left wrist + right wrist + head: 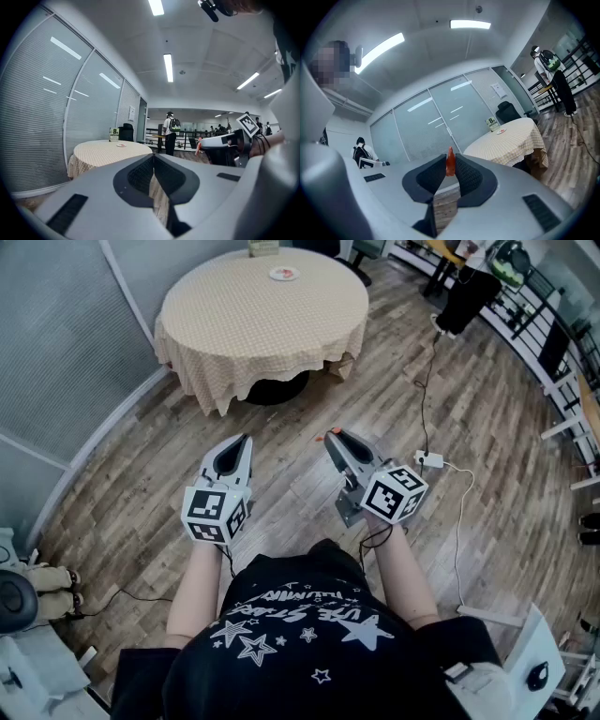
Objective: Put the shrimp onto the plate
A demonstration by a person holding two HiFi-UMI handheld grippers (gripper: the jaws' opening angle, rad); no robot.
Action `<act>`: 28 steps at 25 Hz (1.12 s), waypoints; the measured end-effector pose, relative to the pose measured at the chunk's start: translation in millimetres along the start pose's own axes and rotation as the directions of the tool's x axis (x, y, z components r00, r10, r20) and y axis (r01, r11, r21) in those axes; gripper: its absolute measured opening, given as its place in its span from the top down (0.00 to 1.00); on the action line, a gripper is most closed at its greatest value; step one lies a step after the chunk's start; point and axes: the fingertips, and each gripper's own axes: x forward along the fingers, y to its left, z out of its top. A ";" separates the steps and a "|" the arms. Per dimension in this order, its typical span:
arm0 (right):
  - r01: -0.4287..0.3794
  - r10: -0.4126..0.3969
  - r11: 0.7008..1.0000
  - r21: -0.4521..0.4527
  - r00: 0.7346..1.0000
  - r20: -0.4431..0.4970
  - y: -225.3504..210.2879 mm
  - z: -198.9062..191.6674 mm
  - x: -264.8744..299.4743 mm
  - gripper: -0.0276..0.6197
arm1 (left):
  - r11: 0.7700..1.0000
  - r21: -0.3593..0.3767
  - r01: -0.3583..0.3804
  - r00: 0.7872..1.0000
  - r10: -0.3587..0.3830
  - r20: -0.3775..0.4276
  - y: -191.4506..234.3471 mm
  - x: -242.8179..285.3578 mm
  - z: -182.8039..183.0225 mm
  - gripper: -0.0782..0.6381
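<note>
Orange-red shrimp (450,164) sits pinched at the tips of the right gripper (336,440), the left gripper (246,441) is closed on nothing, and the plate (283,274) on the round table (234,329) stands well apart, so carrying and placing are yet to do

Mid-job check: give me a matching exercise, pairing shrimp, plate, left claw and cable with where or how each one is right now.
Things:
1. shrimp
2. plate
3. left claw
4. cable

Places or states:
a. on the table
b. on the floor
c. shut, nothing in it
d. held in the right claw

Pairs: 1-d, 2-a, 3-c, 4-b
</note>
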 end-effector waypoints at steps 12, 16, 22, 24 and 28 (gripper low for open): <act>0.007 -0.008 1.000 -0.022 1.000 -0.017 15.2 -10.5 0.5 0.85 | 1.000 0.023 0.021 1.000 -0.021 0.012 -1.9 -15.2 1.0 0.88; 0.001 -0.001 0.999 -0.035 1.000 -0.020 17.7 -10.1 2.1 0.85 | 0.999 0.040 0.020 1.000 -0.021 0.013 -2.8 -16.4 2.7 0.88; 0.001 -0.002 0.999 -0.034 1.000 -0.028 22.1 -15.4 7.1 0.85 | 0.999 0.038 0.030 1.000 -0.030 0.005 -1.1 -17.7 -2.4 0.88; 0.002 -0.003 1.000 -0.030 1.000 -0.030 23.0 -17.1 7.1 0.85 | 0.999 0.038 0.032 0.999 -0.032 0.005 -1.0 -18.3 -2.7 0.88; 0.019 -0.020 0.999 -0.035 0.999 -0.033 24.2 -18.6 6.7 0.85 | 0.999 0.033 0.037 0.999 -0.037 0.002 1.5 -20.4 -2.6 0.88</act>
